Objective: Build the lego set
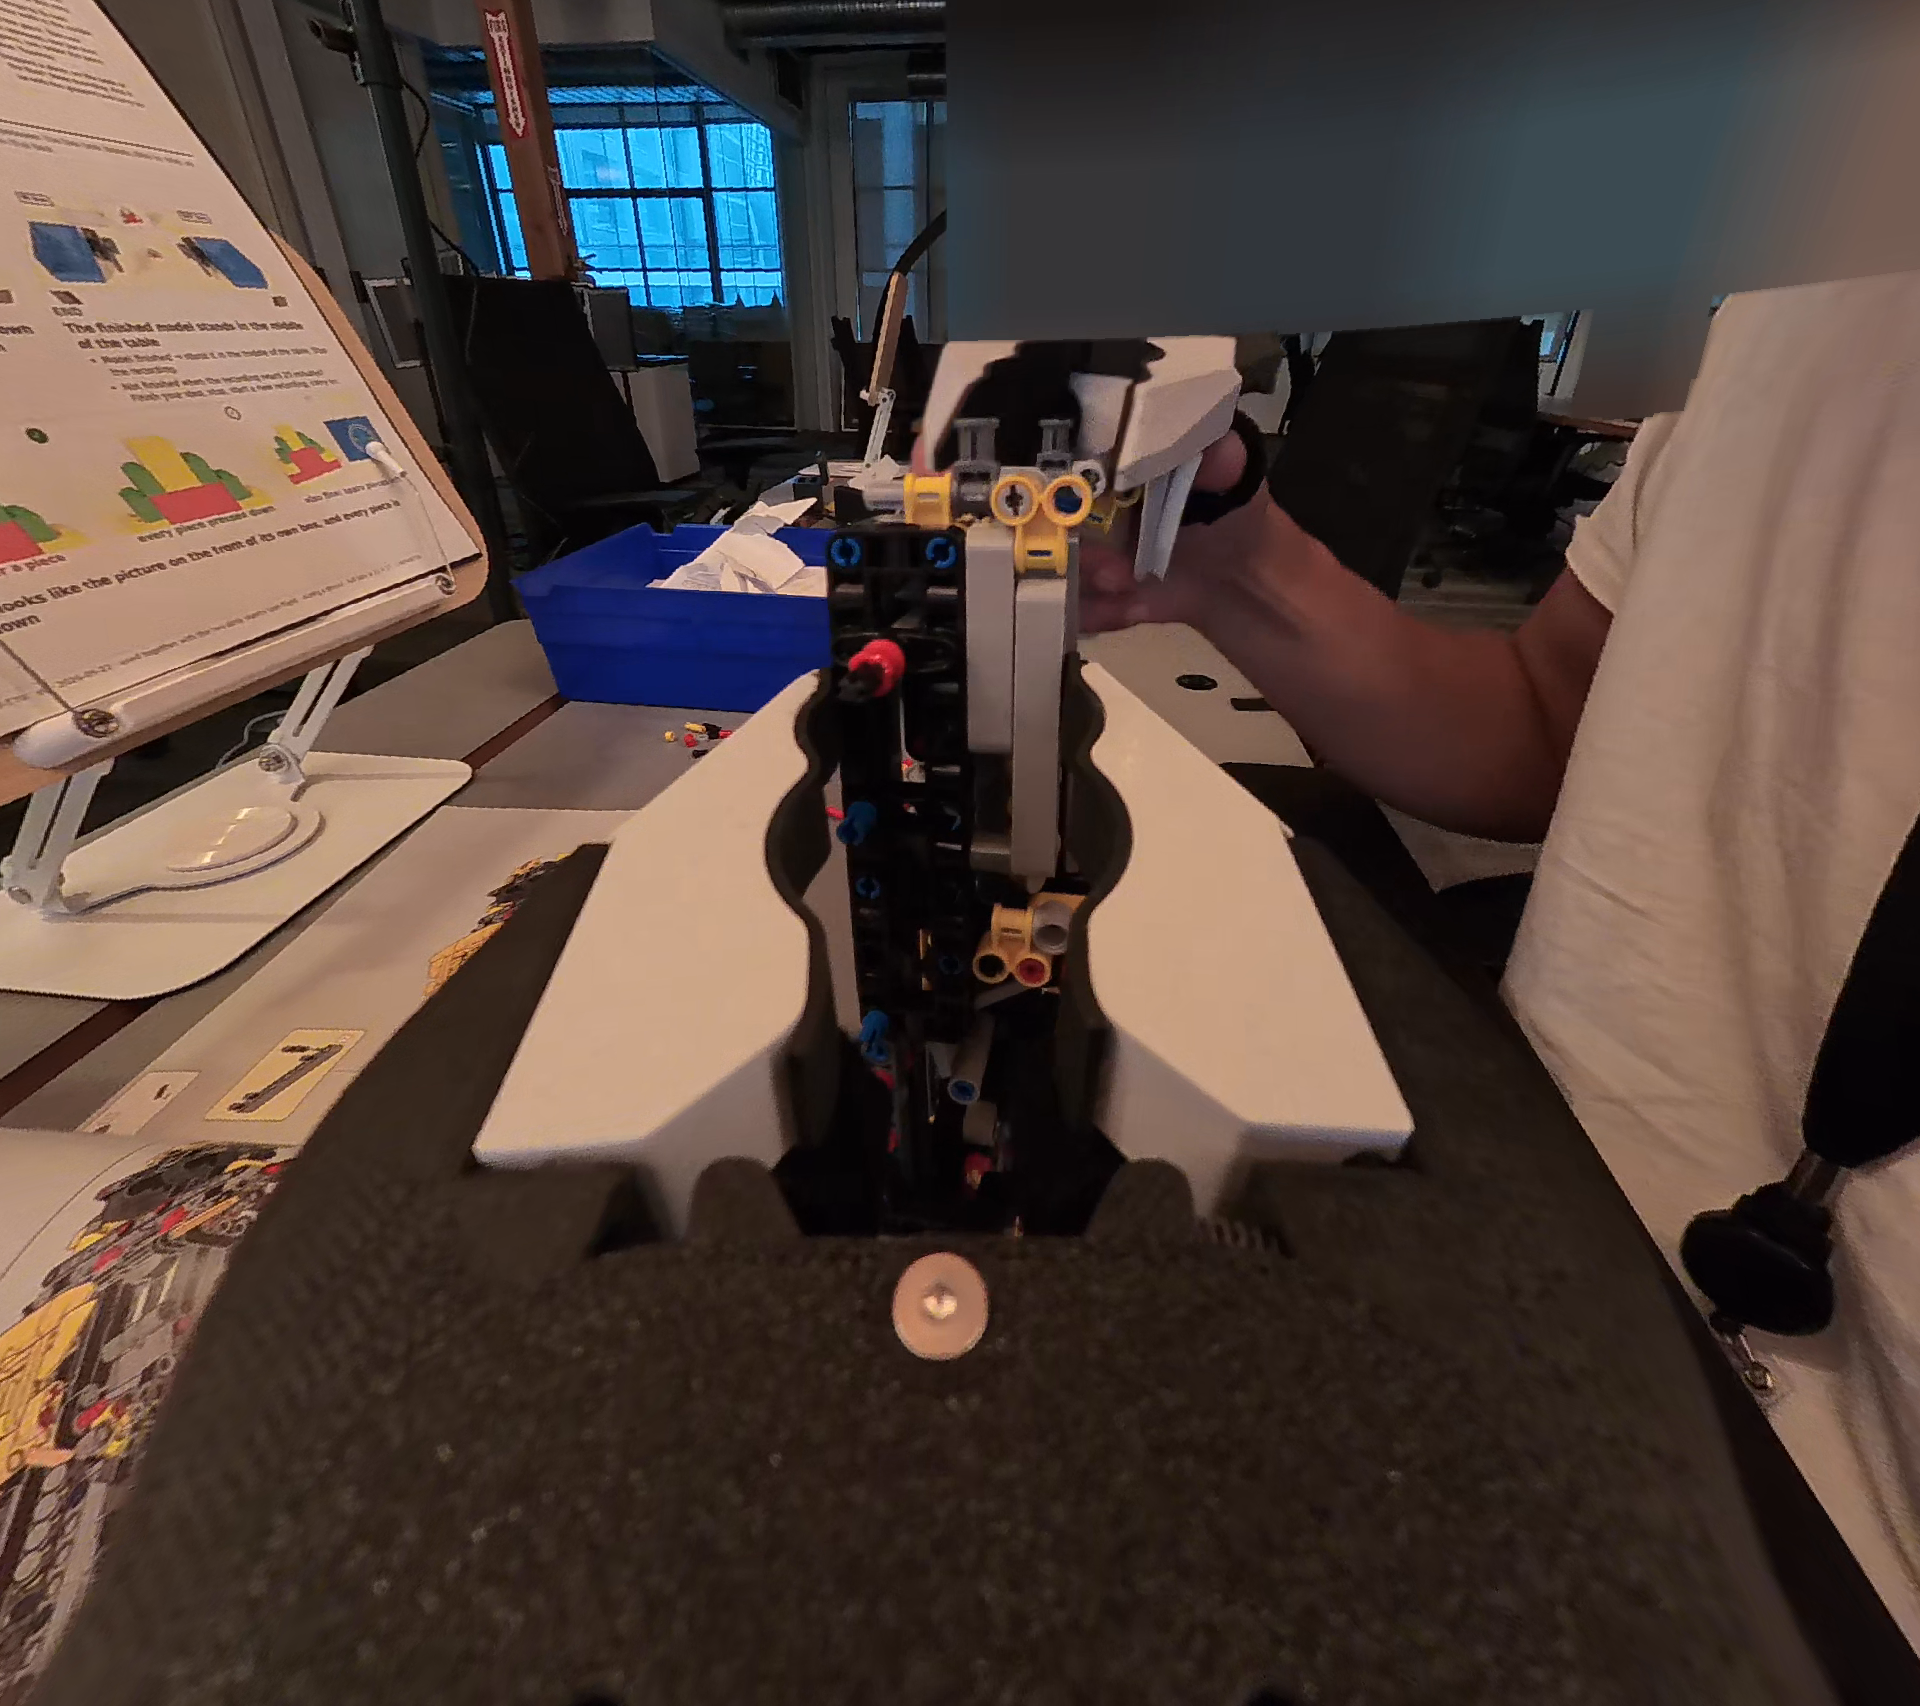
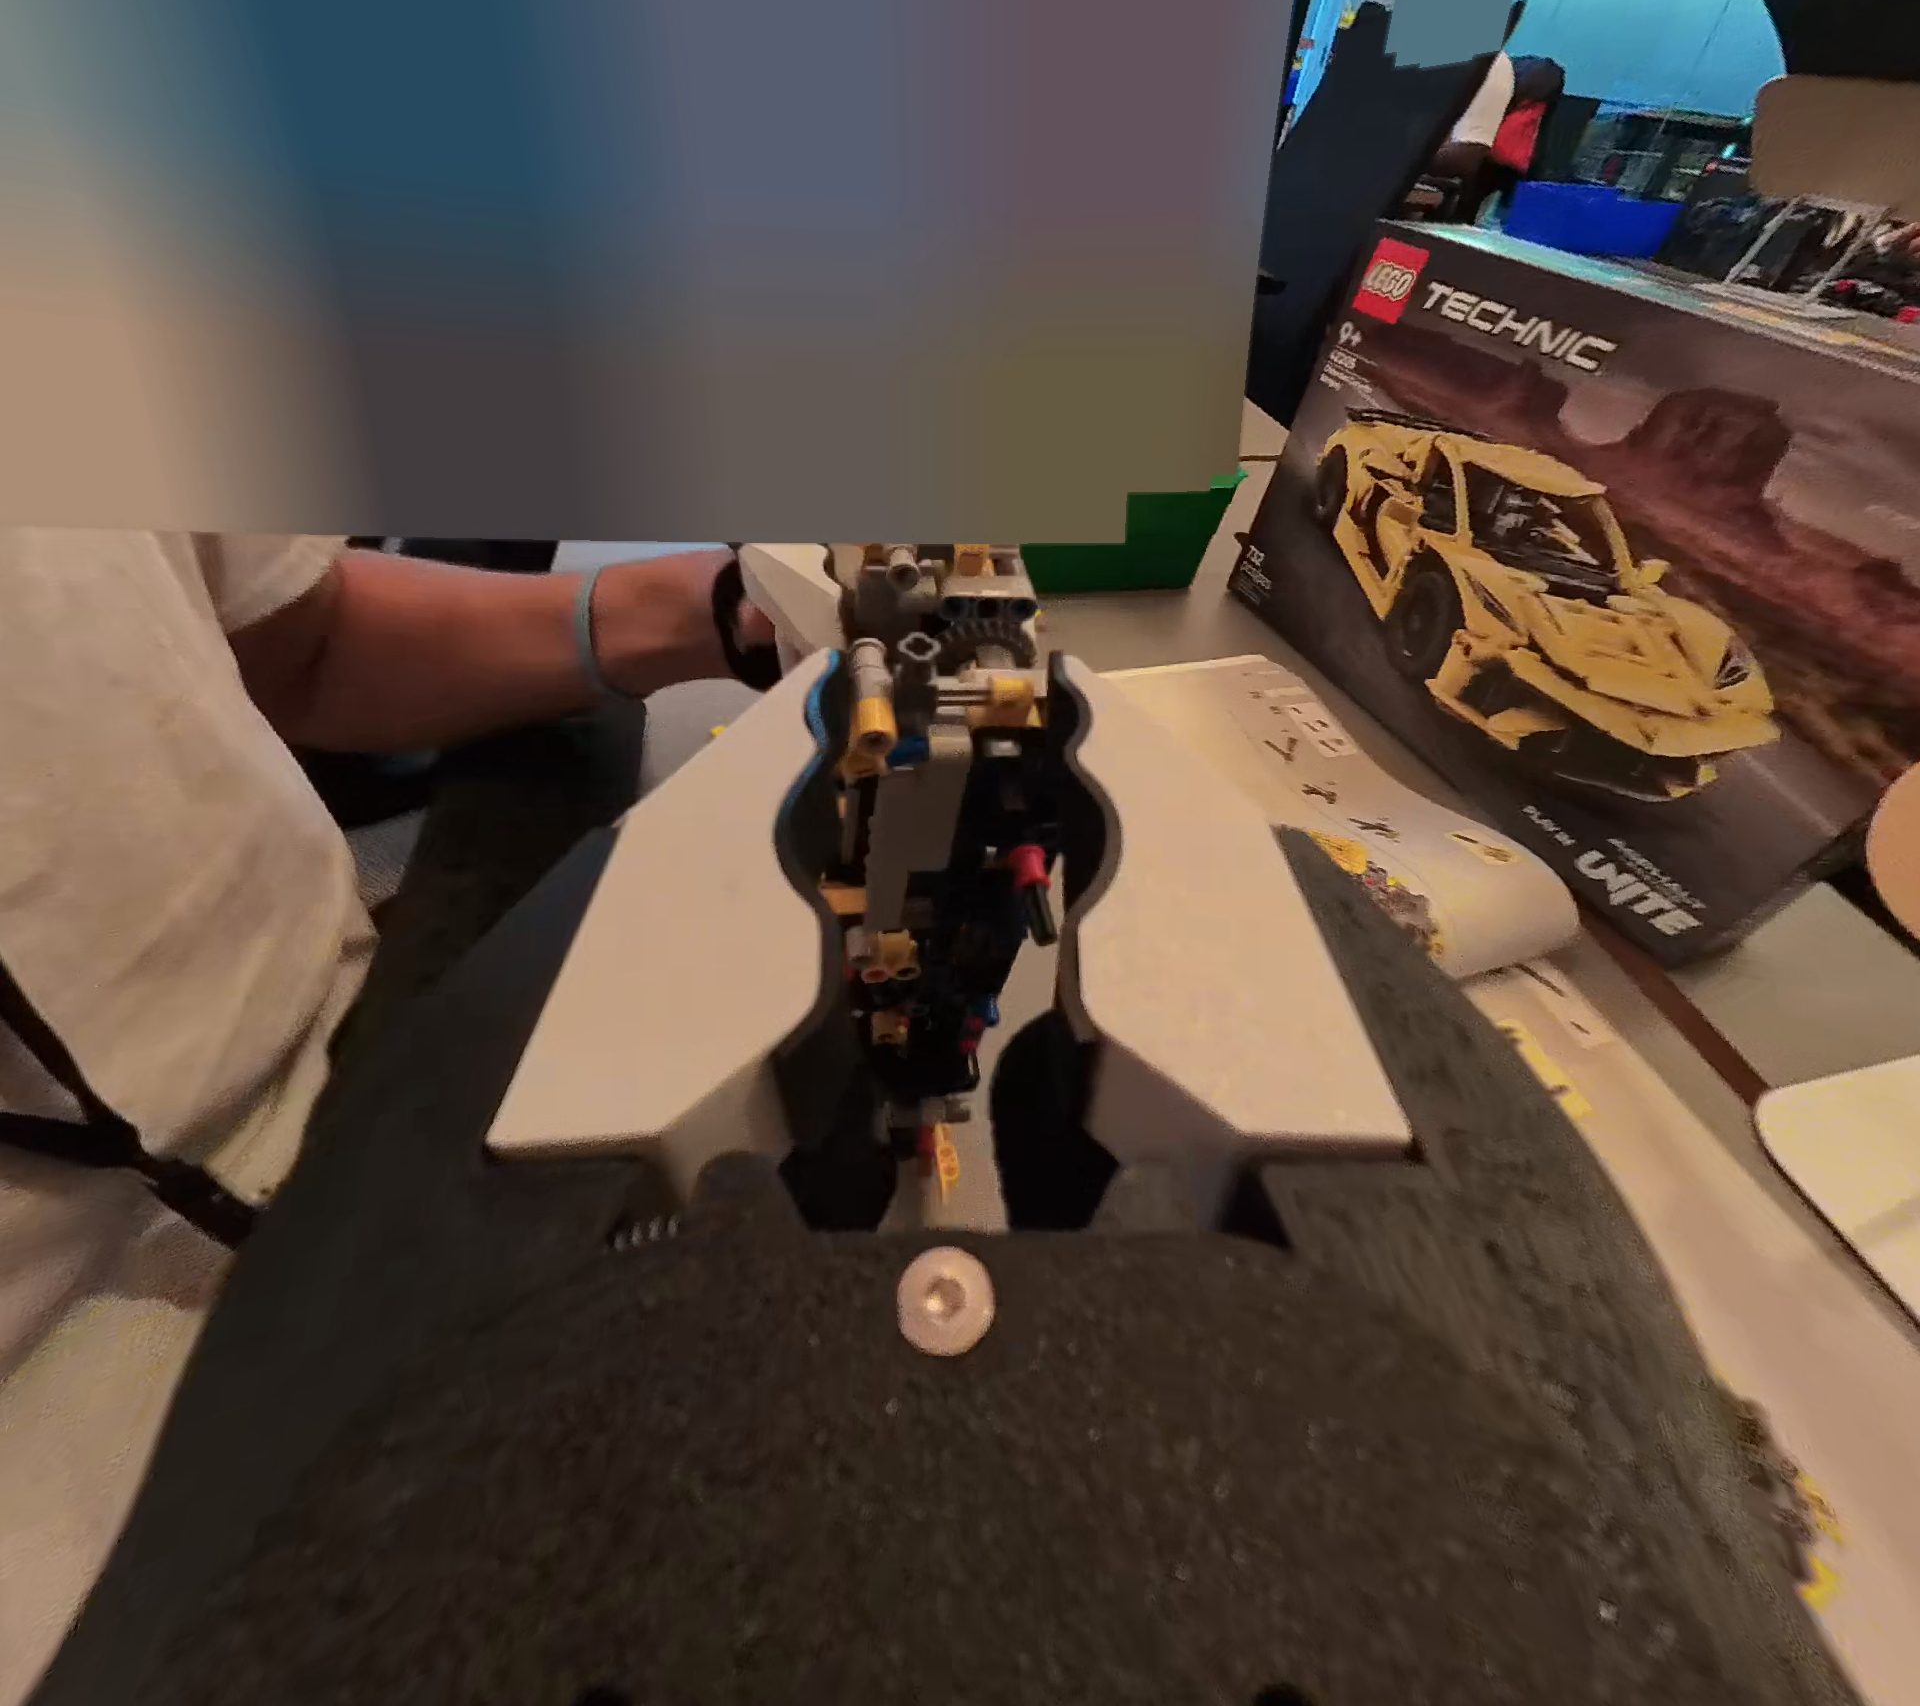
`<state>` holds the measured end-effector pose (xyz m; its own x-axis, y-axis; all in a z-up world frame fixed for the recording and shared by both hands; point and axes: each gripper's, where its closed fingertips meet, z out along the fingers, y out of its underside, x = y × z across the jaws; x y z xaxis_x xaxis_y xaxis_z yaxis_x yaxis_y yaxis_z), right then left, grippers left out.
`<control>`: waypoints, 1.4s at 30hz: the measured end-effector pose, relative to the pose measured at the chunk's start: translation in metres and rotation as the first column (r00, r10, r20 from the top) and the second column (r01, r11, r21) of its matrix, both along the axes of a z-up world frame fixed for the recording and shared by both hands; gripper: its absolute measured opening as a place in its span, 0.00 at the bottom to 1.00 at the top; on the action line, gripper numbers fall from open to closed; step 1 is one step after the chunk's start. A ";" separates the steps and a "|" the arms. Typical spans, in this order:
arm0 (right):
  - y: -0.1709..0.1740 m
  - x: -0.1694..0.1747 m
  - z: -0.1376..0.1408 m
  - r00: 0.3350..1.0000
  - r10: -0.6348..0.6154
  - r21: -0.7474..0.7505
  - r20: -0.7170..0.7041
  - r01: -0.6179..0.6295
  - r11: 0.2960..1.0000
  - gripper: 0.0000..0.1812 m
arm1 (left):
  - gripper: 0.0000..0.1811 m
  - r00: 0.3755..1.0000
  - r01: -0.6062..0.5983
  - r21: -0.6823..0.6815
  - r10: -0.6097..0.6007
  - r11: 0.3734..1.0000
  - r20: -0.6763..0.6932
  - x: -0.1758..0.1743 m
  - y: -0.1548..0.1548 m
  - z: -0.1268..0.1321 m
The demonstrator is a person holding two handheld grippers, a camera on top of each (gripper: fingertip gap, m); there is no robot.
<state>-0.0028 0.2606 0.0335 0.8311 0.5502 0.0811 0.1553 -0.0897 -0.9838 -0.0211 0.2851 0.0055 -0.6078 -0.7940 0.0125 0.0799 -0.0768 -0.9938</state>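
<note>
A partly built lego assembly (image 1: 914, 773) of black frames, grey beams and yellow connectors is held up above the table between both grippers. My left gripper (image 1: 945, 700) is shut on its near end, white fingers (image 1: 717, 877) on either side. My right gripper (image 1: 1091, 430) shows at the far top end, at the yellow and grey connectors (image 1: 1029, 503). In the right wrist view my right gripper (image 2: 940, 680) is shut on the same assembly (image 2: 925, 835). The left gripper (image 2: 779, 607) shows only in part behind it, with a hand on it.
A blue bin (image 1: 675, 617) with white bags stands behind. An instruction sheet on a white stand (image 1: 208, 430) is at left, an open booklet (image 1: 83, 1293) below it. The set's box (image 2: 1558, 576) and booklet (image 2: 1351, 804) lie at right. A person's arm (image 1: 1351, 669) reaches in. One gripper's finger ends stand about 5 centimetres off the other's.
</note>
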 end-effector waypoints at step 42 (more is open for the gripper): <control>-0.012 -0.011 -0.015 0.981 0.096 -0.039 -0.170 -0.104 0.994 0.34 | 0.24 0.998 0.063 0.028 -0.063 0.998 0.026 -0.008 -0.011 0.000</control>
